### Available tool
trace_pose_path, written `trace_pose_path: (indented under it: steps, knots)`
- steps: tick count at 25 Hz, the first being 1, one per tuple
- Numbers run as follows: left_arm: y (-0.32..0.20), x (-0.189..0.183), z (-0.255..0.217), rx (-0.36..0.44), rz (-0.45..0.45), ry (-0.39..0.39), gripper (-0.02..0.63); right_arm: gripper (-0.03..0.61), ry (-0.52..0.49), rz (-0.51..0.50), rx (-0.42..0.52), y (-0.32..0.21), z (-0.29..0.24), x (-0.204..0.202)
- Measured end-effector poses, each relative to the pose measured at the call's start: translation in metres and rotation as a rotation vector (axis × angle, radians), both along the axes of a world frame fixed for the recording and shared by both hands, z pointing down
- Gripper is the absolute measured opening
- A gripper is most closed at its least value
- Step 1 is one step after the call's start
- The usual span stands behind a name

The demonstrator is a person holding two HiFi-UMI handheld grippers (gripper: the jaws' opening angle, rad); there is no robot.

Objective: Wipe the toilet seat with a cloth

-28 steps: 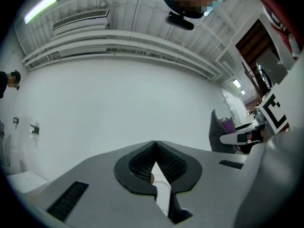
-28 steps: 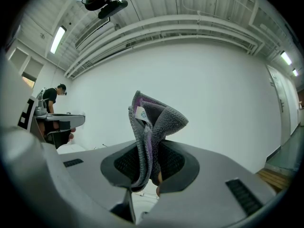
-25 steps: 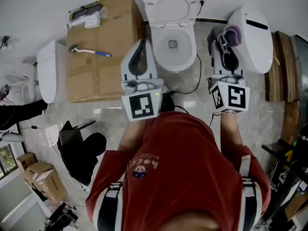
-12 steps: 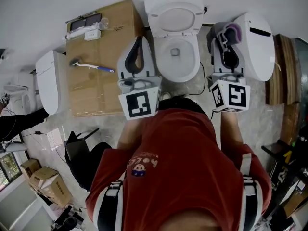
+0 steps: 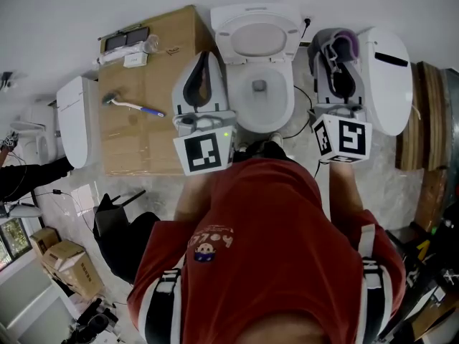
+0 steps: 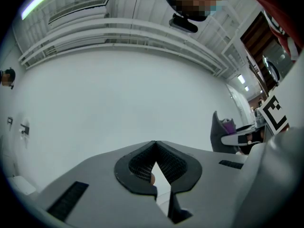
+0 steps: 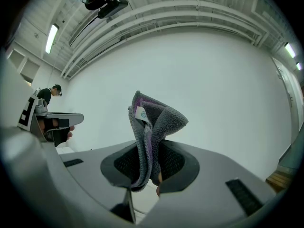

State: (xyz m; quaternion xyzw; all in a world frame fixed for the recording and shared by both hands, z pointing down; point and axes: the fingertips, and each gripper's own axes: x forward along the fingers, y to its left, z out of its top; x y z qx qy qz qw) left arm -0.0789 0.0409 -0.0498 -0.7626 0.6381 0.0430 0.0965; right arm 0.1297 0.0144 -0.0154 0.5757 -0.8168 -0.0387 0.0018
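The white toilet (image 5: 259, 84) stands against the wall with its lid (image 5: 257, 38) raised and its seat rim (image 5: 285, 106) showing around the bowl. My left gripper (image 5: 204, 56) hovers just left of the bowl, shut and empty; in the left gripper view its jaws (image 6: 154, 148) meet with nothing between them. My right gripper (image 5: 336, 49) hovers right of the bowl, shut on a folded grey and purple cloth (image 5: 346, 46). In the right gripper view the cloth (image 7: 152, 122) sticks up from between the pads. Both grippers face the white wall.
A cardboard box (image 5: 147, 120) left of the toilet carries a brush (image 5: 130, 106) and small items. A white tank (image 5: 72, 124) stands further left. Another white toilet piece (image 5: 387, 70) and wooden boards (image 5: 429, 120) are on the right. A black cable (image 5: 305, 110) lies on the floor.
Both grippers have moved forward toward the wall along with the person, so the toilet bowl now lies between them. Their jaws and the cloth look unchanged.
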Motion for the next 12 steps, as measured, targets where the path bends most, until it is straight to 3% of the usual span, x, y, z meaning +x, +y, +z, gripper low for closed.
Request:
trace_pose_path:
  steps: [7,12]
  knots:
    - [-0.029,0.028,0.015,-0.020,-0.041,-0.012,0.014,0.081,-0.012,-0.054,-0.038,-0.033,0.022,0.023]
    - [-0.045,0.030,0.054,-0.072,-0.044,-0.016,0.014,0.081,-0.005,-0.102,-0.081,-0.046,0.066,0.013]
